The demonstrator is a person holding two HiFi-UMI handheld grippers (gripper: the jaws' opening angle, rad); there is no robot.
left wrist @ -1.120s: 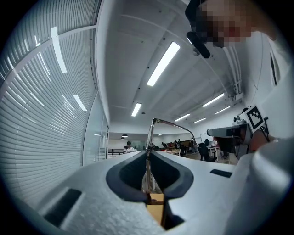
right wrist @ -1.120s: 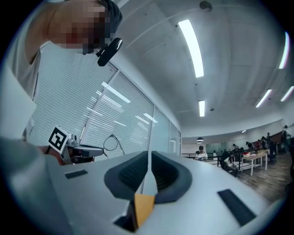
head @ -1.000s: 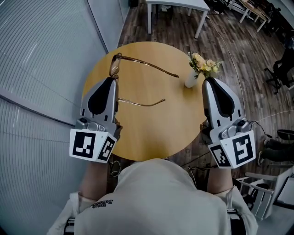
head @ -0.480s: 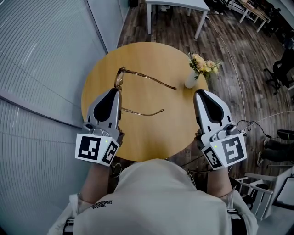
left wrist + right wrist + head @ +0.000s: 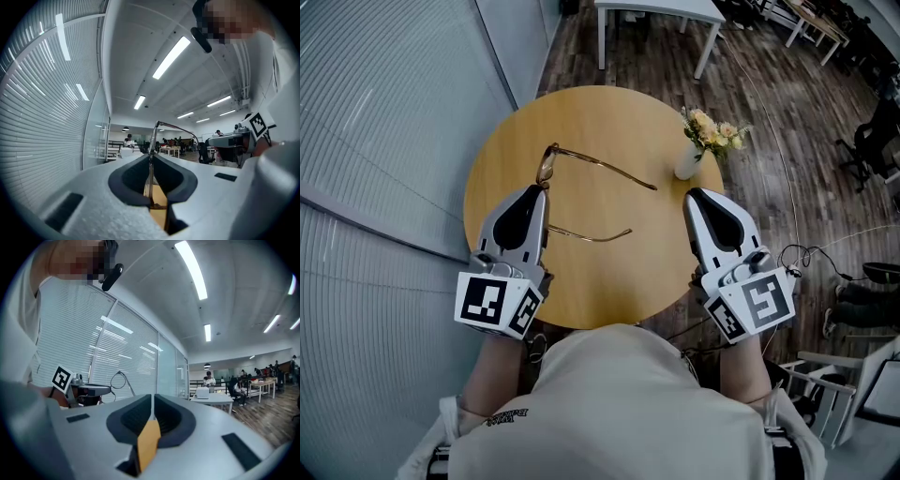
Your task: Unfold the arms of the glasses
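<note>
Above the round table [image 5: 609,117], left gripper [image 5: 539,191] clamps the glasses [image 5: 547,165] while right gripper [image 5: 692,197] sits closed

Over the round yellow wooden desk [image 5: 600,117], the grey left gripper [image 5: 539,188] has its jaws at the front of the gold wire-framed glasses [image 5: 547,164]. The two thin arms of the glasses stretch rightward, spread well apart. The grey right gripper [image 5: 695,194] sits over the desk's right edge, clear of the glasses, just beside a small white vase of pale flowers [image 5: 687,161].
</note>
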